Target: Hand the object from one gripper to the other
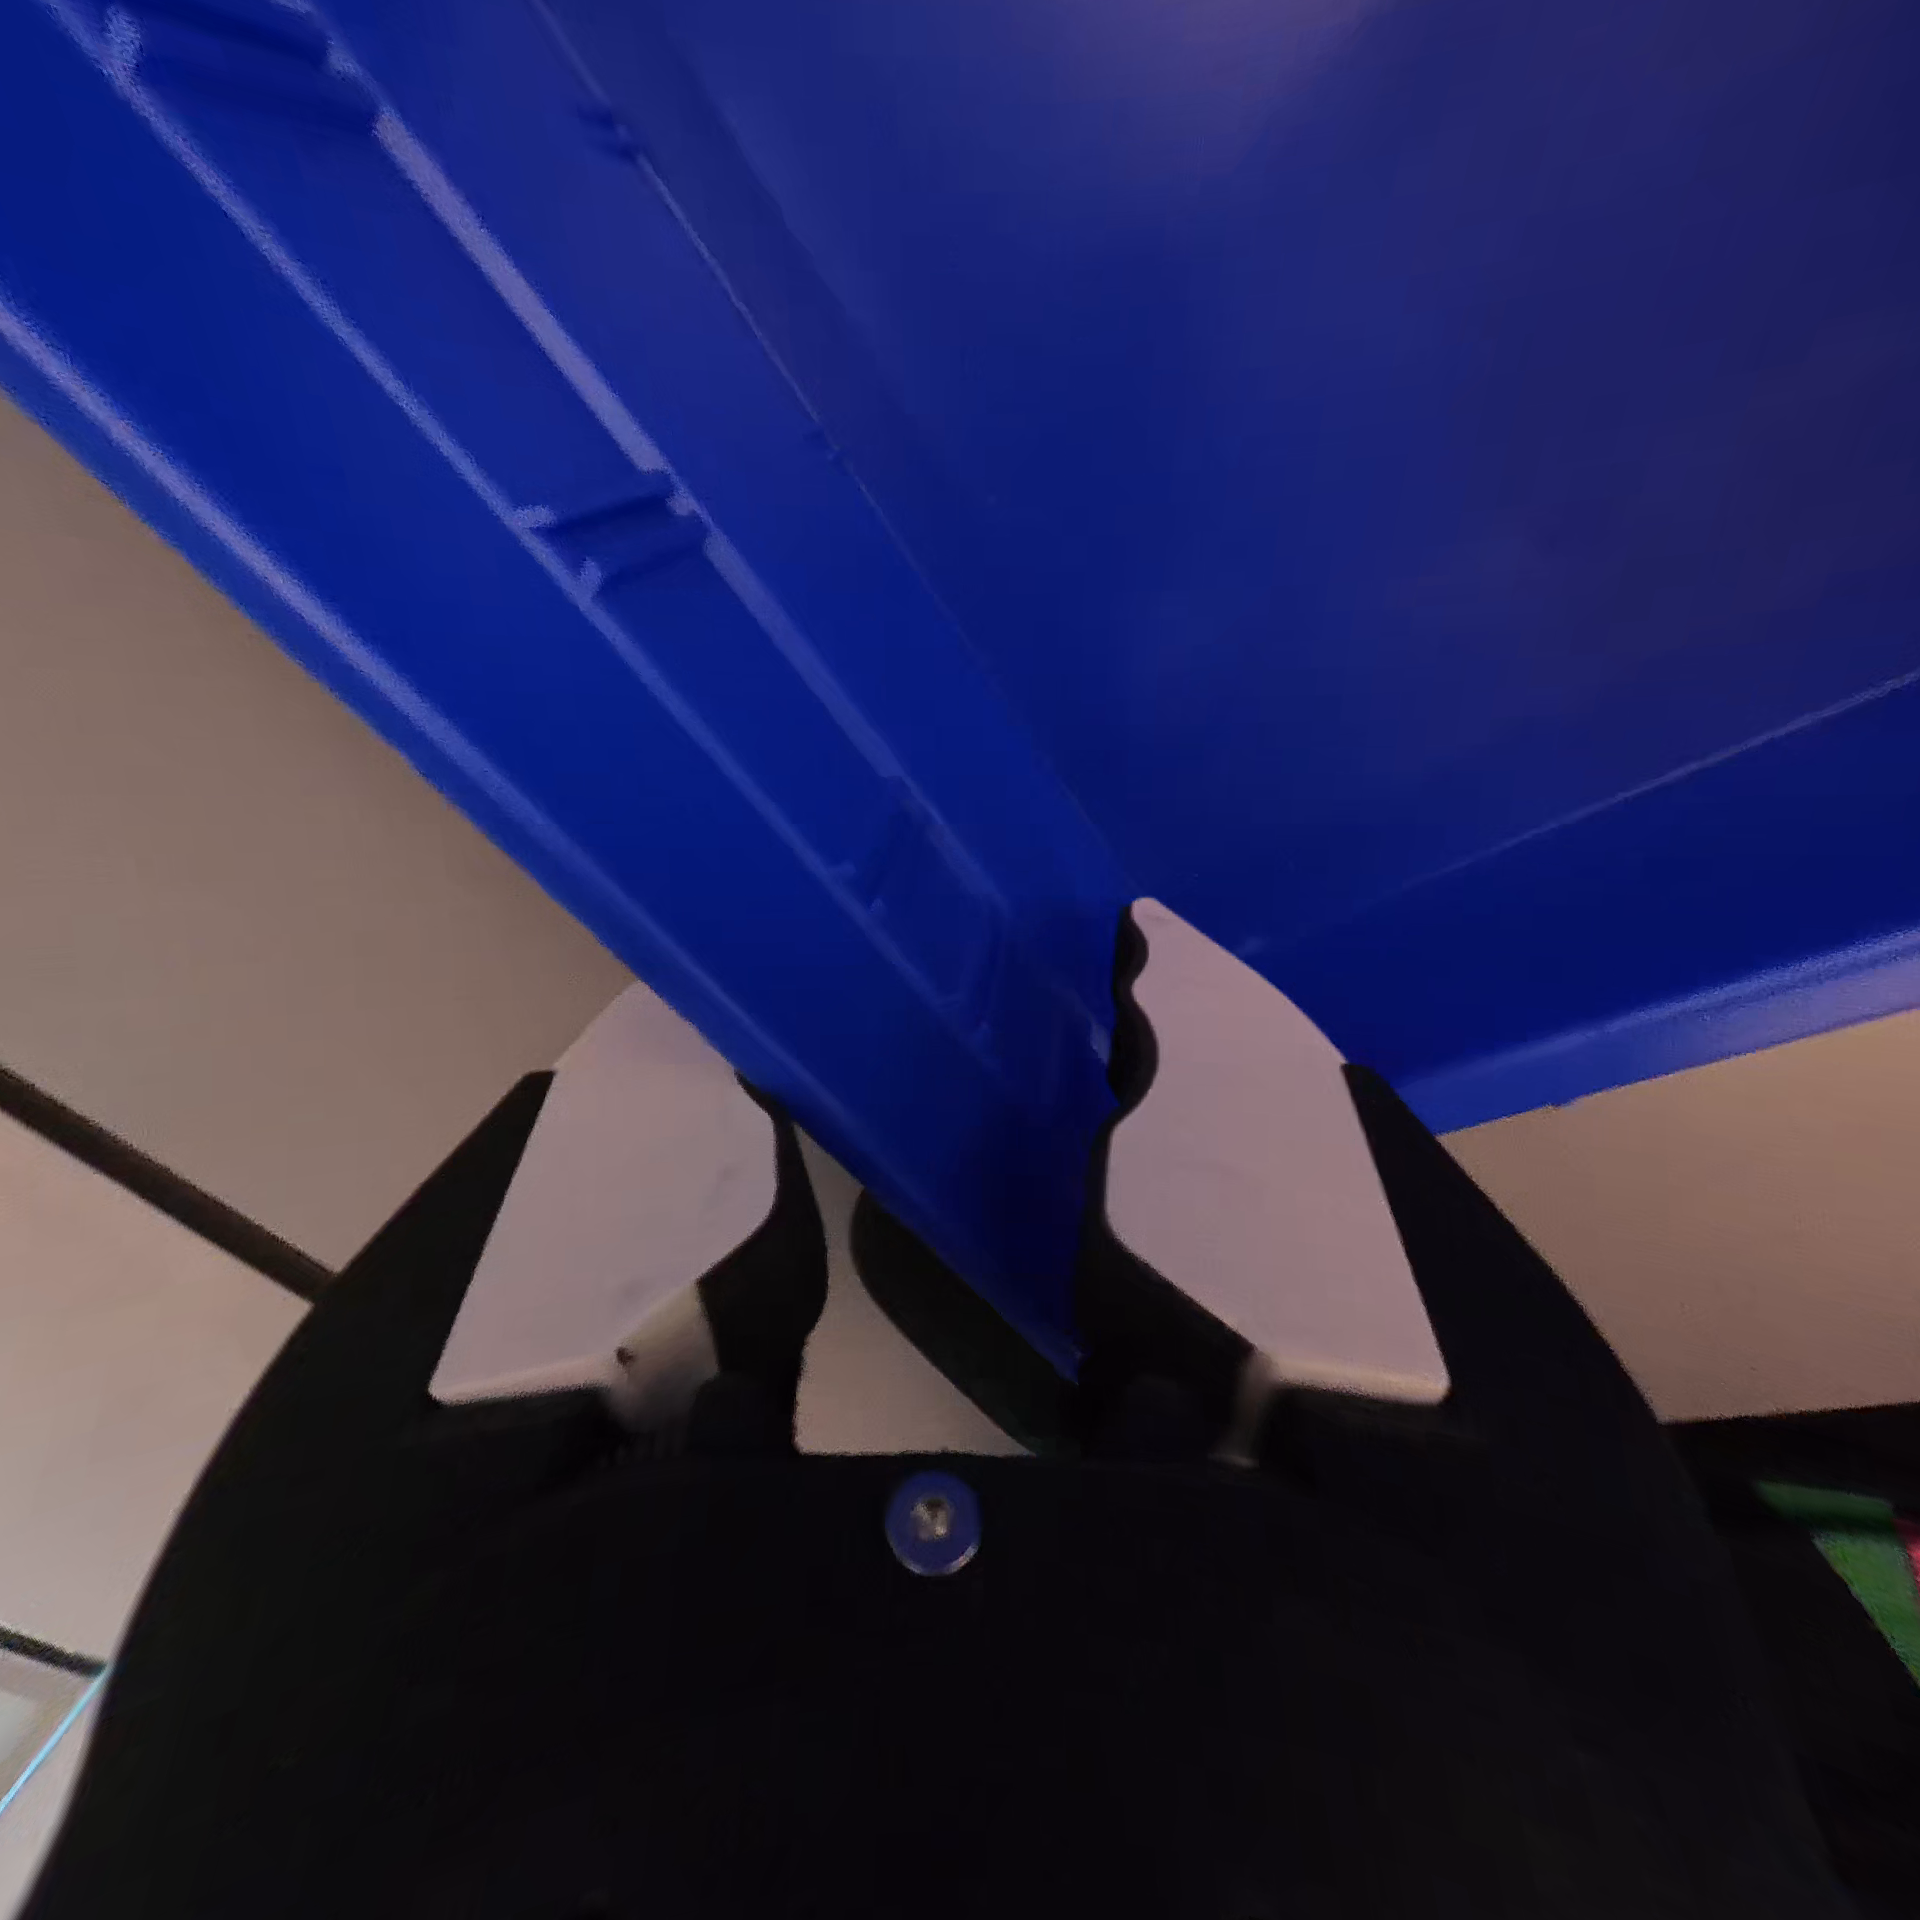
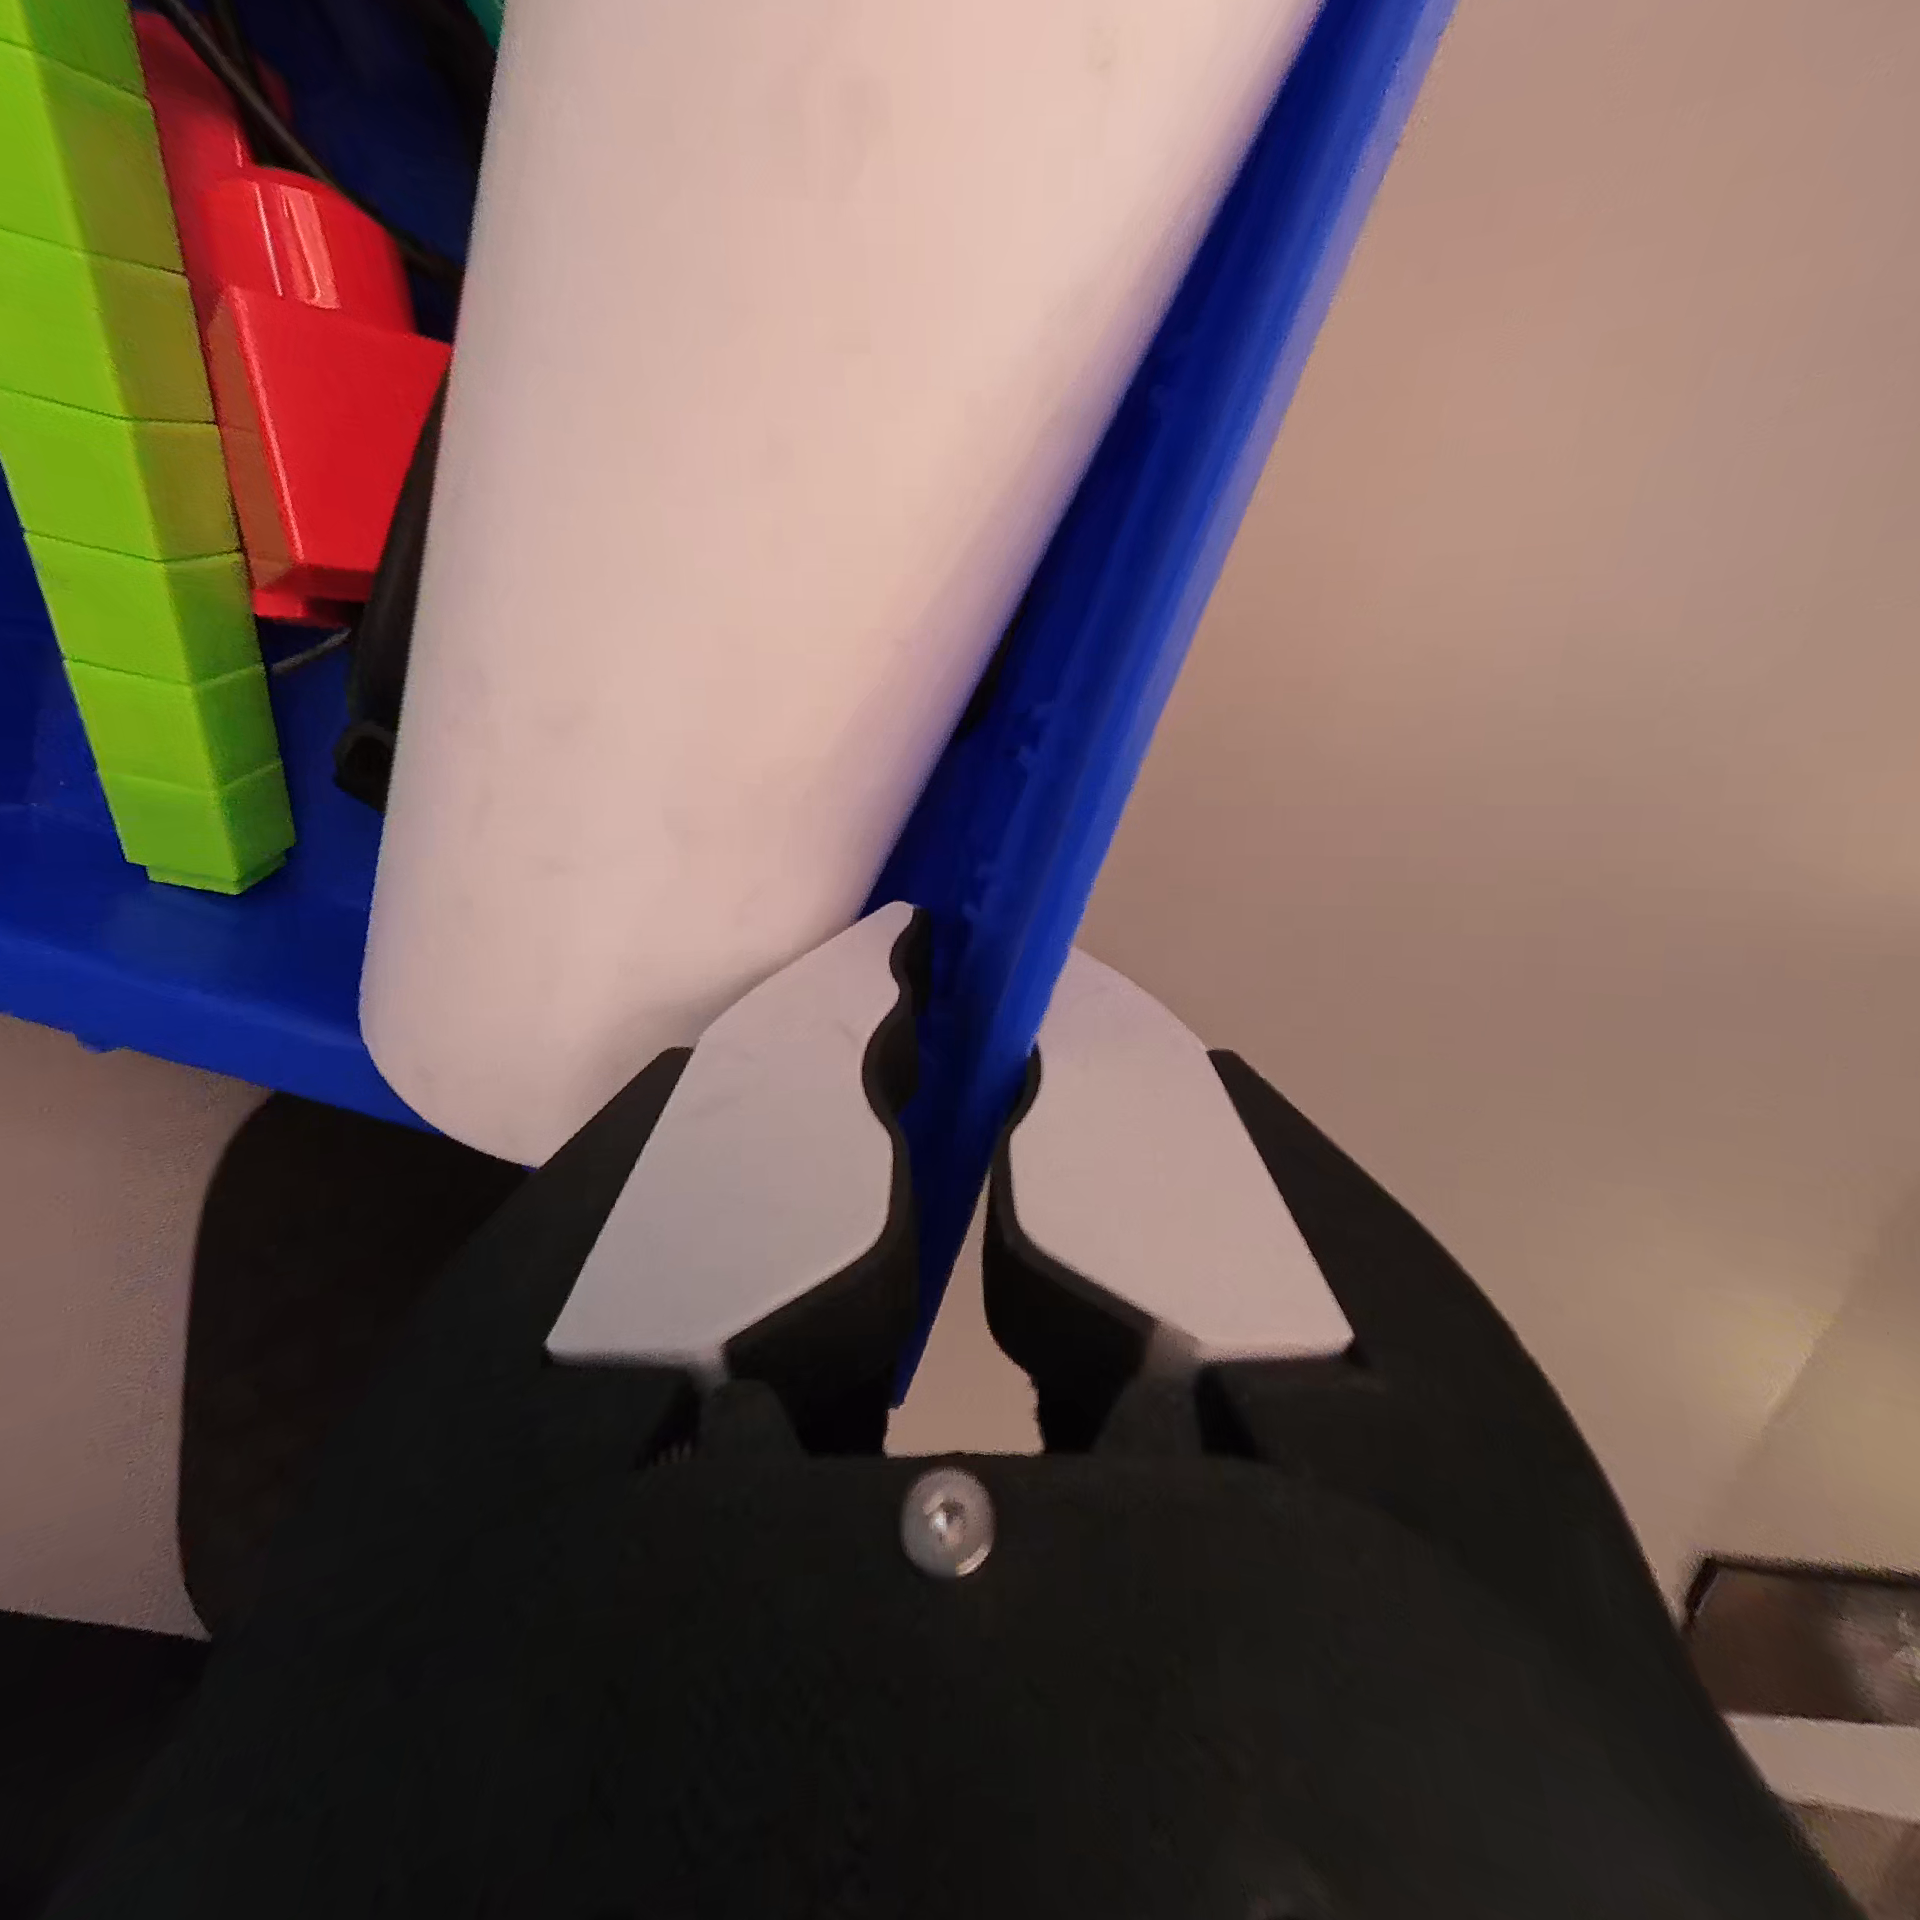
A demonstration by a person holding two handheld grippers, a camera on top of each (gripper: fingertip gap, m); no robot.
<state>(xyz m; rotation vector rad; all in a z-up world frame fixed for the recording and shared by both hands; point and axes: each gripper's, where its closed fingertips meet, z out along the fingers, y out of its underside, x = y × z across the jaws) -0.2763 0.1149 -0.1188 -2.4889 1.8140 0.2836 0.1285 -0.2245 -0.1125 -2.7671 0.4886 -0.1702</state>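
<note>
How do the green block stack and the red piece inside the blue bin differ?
The green block stack is a tall, thin column of many small segments; the red piece is shorter, chunkier and partly rounded. The green stack stands nearer the blue bin edge, the red piece behind it, against a black cable. Both sit inside the bin.

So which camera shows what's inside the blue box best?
The right wrist view. It looks into the blue box and shows a green block stack, a red part and a big white piece. The left wrist view shows only the box's blue outside, with nothing of its contents. Each claw is clamped on a box wall.
</note>
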